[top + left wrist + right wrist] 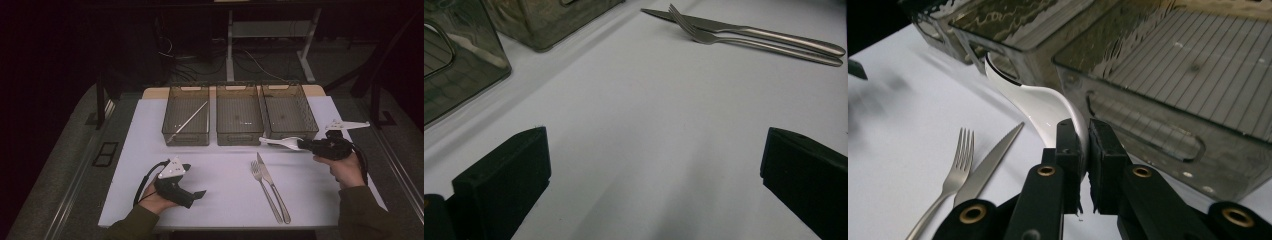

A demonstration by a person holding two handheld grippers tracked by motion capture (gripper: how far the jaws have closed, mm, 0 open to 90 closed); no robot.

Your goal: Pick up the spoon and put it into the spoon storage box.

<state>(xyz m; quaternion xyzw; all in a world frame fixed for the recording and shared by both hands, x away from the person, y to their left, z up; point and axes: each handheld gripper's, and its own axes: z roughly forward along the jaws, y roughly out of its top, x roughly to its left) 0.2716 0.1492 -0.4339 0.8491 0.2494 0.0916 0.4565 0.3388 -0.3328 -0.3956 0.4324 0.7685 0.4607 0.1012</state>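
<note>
Porcelain, glossy white and curved: my right gripper (1082,145) is clamped on the handle of a soup spoon (1040,102), held above the counter (220,175) near its right edge, just in front of the rightmost mesh bin (289,111). My left gripper (199,194) rests near the front-left corner, jaws wide apart. A fork (264,187) and knife (272,186) lie side by side.

No lettering, label, brand, number or sign can be read anywhere in these views, neither on the three bins (239,121), nor on the cutlery, nor on the white bench (220,175).
</note>
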